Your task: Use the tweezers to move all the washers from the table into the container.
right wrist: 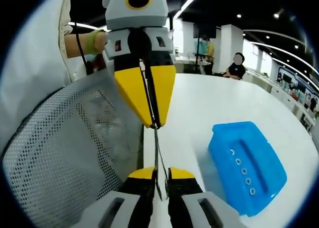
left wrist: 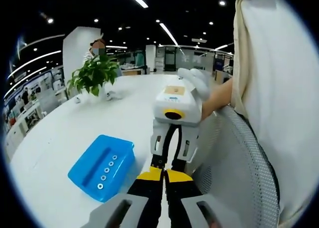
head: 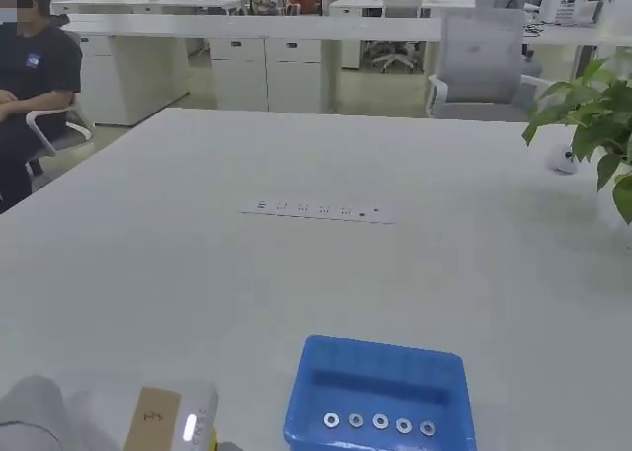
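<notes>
A blue container (head: 336, 367) sits at the table's near edge with several washers (head: 380, 421) in a row inside it; it also lies in the left gripper view (left wrist: 87, 170) and the right gripper view (right wrist: 259, 160). The two grippers face each other tip to tip beside a mesh chair back. Thin tweezers (right wrist: 157, 148) run from my left gripper (right wrist: 157, 124) down into my right gripper (right wrist: 159, 180). Both pairs of yellow jaws are shut on them. In the left gripper view my left gripper (left wrist: 163, 174) meets the right gripper (left wrist: 167, 163). A gripper's white body (head: 173, 421) pokes in at the bottom left.
A power strip (head: 316, 211) is set into the middle of the white table (head: 296, 273). A potted plant (head: 597, 115) stands at the right edge. A grey mesh chair back (right wrist: 75, 148) is close beside the grippers. A person sits at the far left (head: 30, 86).
</notes>
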### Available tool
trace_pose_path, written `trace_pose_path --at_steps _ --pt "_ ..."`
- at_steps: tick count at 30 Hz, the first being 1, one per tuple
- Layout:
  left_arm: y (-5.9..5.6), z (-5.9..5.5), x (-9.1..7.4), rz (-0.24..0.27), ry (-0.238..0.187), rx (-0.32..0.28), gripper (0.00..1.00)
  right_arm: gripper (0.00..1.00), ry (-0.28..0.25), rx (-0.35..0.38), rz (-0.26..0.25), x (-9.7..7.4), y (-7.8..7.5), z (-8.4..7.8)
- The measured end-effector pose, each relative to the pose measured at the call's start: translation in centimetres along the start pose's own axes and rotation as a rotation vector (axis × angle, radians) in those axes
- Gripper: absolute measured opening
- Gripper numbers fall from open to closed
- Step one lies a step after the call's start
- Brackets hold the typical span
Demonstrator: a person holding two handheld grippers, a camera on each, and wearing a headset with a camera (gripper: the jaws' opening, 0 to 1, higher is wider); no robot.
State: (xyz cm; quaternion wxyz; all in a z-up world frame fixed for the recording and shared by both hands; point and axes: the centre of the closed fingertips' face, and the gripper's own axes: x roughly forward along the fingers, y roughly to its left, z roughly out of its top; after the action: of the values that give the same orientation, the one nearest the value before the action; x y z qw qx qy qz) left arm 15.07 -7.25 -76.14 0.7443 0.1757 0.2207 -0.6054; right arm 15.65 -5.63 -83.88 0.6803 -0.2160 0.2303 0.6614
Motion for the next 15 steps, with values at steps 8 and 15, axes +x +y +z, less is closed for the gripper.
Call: trace_pose_path --at_steps 8,15 --pt "1.1 -1.7 -0.1 0.029 0.044 0.003 0.0 0.07 0.023 0.0 -0.053 -0.4 -1.2 -0.5" --pt "1.5 -4.3 0.5 0.02 0.137 0.021 0.0 0.07 0.105 -0.06 -0.085 -0.2 -1.4 -1.9"
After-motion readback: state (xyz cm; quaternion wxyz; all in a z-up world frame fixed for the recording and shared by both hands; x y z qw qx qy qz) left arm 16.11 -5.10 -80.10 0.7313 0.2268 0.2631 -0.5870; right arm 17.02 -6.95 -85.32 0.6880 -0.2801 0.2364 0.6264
